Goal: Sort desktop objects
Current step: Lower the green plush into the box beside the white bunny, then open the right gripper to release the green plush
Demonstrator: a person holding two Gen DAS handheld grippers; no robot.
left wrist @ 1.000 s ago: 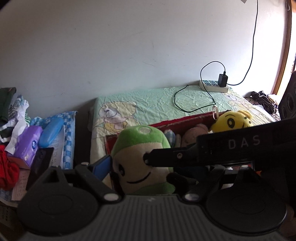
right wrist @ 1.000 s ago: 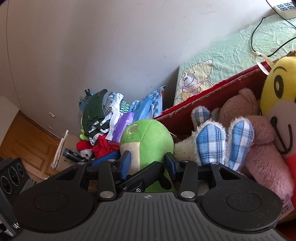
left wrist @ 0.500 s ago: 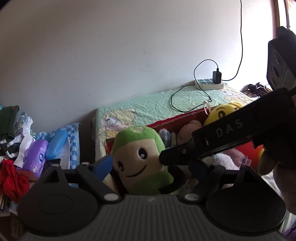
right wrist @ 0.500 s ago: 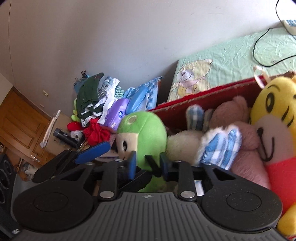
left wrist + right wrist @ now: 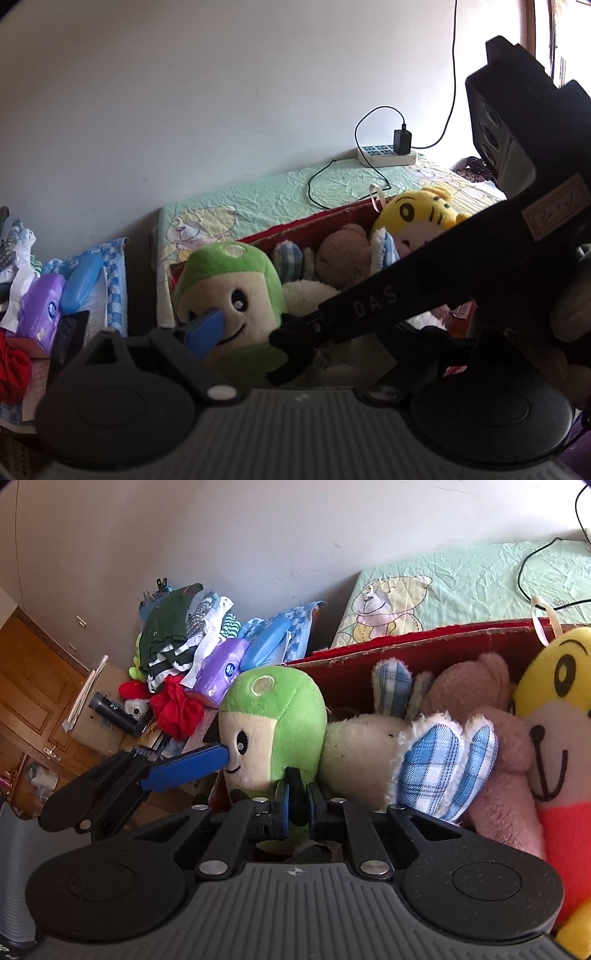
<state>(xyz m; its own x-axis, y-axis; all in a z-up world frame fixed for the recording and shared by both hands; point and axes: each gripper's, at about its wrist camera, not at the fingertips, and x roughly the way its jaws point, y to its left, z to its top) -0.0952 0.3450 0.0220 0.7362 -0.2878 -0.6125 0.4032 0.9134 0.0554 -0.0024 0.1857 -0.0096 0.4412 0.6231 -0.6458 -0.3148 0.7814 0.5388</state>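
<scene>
Pinching the green plush doll (image 5: 275,720) low on its body with my right gripper (image 5: 297,808), nearly closed; doll upright at the red box's (image 5: 424,646) left end; my left gripper (image 5: 255,332) spread wide, blue pad (image 5: 184,766) touching its face.

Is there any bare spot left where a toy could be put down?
The green sheet behind the red box lies bare between its bear print and the power strip, apart from a black cable. The box is packed with plush toys, and the pile left of it is heaped high.
</scene>
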